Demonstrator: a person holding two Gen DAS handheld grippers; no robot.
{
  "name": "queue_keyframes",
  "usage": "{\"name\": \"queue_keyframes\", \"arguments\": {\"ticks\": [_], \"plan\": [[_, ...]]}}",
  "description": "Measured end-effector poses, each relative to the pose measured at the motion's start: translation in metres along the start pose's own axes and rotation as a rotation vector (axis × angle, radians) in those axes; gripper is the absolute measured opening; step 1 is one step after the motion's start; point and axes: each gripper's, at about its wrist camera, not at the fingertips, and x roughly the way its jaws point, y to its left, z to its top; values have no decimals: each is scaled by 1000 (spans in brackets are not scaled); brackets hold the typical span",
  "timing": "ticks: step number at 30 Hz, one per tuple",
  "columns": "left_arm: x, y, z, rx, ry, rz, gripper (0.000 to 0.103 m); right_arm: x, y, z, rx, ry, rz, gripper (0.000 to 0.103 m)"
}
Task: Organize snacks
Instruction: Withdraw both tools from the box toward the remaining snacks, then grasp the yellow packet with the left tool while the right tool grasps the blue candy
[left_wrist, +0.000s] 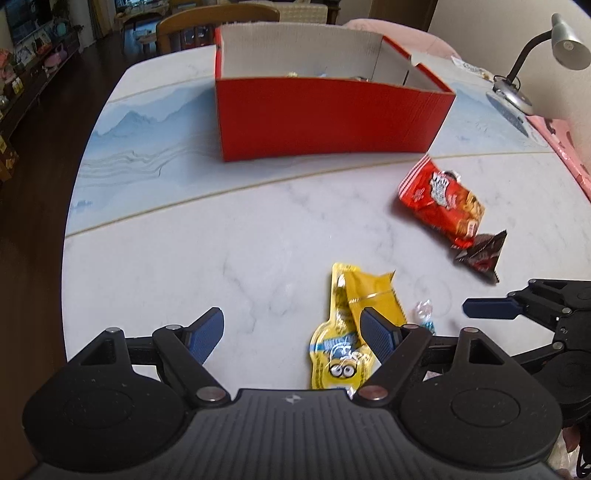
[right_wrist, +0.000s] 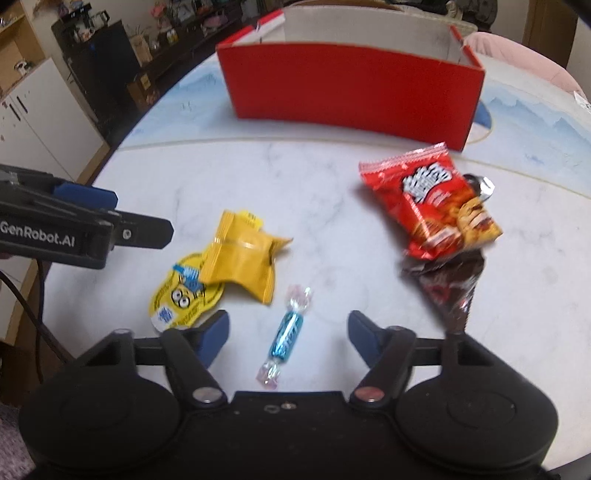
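A red cardboard box (left_wrist: 325, 118) (right_wrist: 351, 92) stands open at the far side of the marble table (left_wrist: 221, 251). Snacks lie in front of it: a red snack bag (left_wrist: 443, 199) (right_wrist: 436, 206) overlapping a dark brown wrapper (left_wrist: 480, 254) (right_wrist: 447, 288), a plain yellow packet (left_wrist: 373, 295) (right_wrist: 240, 262) resting on a yellow cartoon pouch (left_wrist: 340, 362) (right_wrist: 184, 295), and a blue twisted candy (left_wrist: 424, 314) (right_wrist: 286, 334). My left gripper (left_wrist: 291, 317) (right_wrist: 110, 214) is open, its right finger over the yellow packets. My right gripper (right_wrist: 288, 319) (left_wrist: 480, 308) is open, straddling the blue candy without touching it.
A desk lamp (left_wrist: 565, 44) stands at the table's far right by a pink cloth (left_wrist: 554, 136). A wooden chair (left_wrist: 218, 22) sits behind the box. The rounded table edge drops to a dark floor on the left, with cabinets (right_wrist: 44, 122) beyond.
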Motion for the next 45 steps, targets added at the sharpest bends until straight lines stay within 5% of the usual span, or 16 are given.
{"name": "queue_keyframes", "arguments": {"ticks": [16, 26, 38, 45], "plan": [[6, -10, -2, 58, 8, -7, 81, 11, 13, -7, -66, 22, -57, 13], [25, -56, 11, 167, 61, -76, 81, 2, -18, -13, 23, 6, -74, 11], [64, -97, 21, 188, 132, 73, 80, -6, -45, -21, 96, -7, -70, 11], [66, -94, 23, 168, 132, 80, 56, -6, -46, -21, 90, -4, -66, 11]]}}
